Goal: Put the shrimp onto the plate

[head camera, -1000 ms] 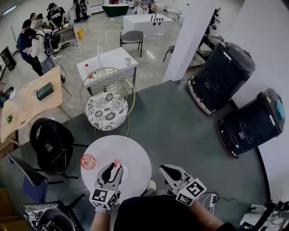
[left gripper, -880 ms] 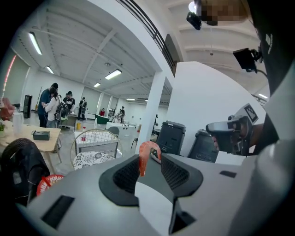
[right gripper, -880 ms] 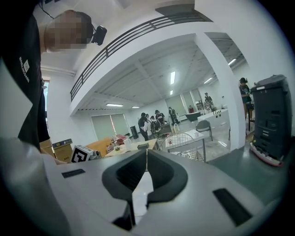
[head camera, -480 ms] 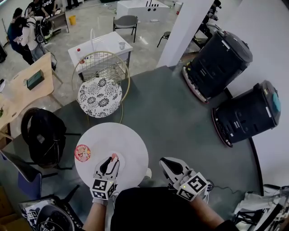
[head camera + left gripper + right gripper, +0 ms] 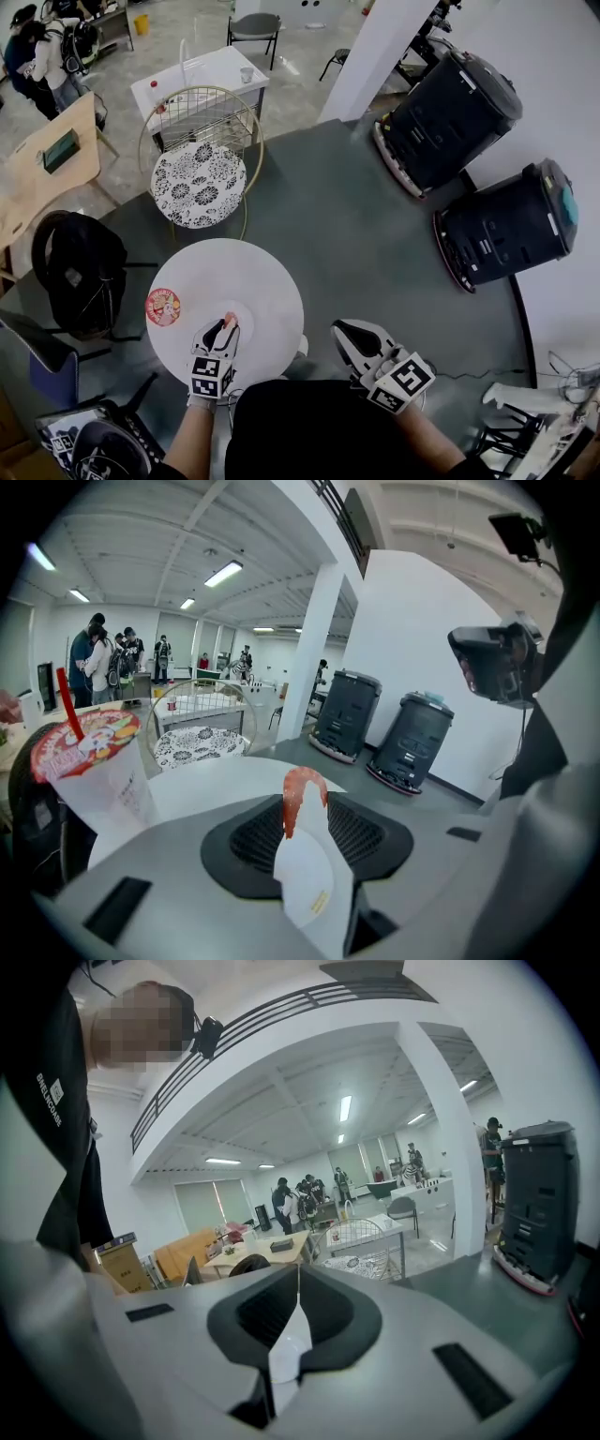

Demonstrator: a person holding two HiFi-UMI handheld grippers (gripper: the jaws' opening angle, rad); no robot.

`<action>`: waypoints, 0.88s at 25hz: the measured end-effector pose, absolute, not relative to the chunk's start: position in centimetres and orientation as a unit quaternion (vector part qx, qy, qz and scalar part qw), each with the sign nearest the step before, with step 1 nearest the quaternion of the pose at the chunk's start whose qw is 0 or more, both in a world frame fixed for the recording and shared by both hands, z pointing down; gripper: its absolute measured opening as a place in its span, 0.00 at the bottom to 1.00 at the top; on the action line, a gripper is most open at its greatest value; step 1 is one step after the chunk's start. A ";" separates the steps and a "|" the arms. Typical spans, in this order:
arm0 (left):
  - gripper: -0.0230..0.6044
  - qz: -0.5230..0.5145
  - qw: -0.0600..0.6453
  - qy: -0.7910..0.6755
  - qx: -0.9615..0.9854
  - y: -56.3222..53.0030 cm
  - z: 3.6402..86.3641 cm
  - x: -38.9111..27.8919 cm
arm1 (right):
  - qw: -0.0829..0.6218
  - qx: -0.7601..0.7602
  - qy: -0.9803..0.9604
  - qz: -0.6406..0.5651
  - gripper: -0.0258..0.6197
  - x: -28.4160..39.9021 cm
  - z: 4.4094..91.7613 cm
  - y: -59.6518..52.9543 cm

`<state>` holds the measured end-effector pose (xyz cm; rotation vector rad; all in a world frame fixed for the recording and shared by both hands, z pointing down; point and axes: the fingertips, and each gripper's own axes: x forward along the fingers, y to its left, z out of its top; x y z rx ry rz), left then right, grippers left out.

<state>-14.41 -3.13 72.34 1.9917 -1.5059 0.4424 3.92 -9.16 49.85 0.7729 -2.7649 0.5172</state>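
Observation:
A pink-orange shrimp point(image 5: 302, 794) stands pinched between the jaws of my left gripper point(image 5: 302, 819), which is shut on it. In the head view that gripper point(image 5: 225, 328) holds the shrimp point(image 5: 230, 320) over the near half of the round white table point(image 5: 267, 281). A white plate point(image 5: 247, 316) shows only faintly against the tabletop just beyond the jaw tips. My right gripper point(image 5: 348, 337) hangs off the table to the right, over the grey floor. Its jaws point(image 5: 295, 1309) are shut with nothing between them.
A paper cup with a red printed lid point(image 5: 163, 307) stands at the table's left edge, also close on the left in the left gripper view as the cup point(image 5: 89, 761). A wire chair with a patterned cushion point(image 5: 198, 184) stands beyond the table. Two black machines point(image 5: 450, 117) sit at right.
The head view has swung, so the table sits higher in the frame. My left gripper still holds the shrimp over the table. The right gripper has hardly moved.

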 end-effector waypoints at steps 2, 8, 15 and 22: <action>0.27 0.178 0.310 -0.565 0.744 -2.8 73.7 -14.6 | 0.115 0.264 -0.941 0.177 0.07 3.9 50.0 -9.2; 0.27 0.205 0.340 -0.552 0.733 -2.1 77.1 -14.7 | 0.127 0.269 -0.938 0.180 0.07 4.3 50.6 -9.1; 0.27 0.243 0.357 -0.539 0.724 -2.0 80.6 -15.1 | 0.134 0.288 -0.930 0.187 0.07 5.2 51.1 -9.2; 0.27 0.271 0.380 -0.526 0.711 -1.5 83.1 -15.5 | 0.137 0.300 -0.925 0.189 0.07 6.0 51.2 -9.0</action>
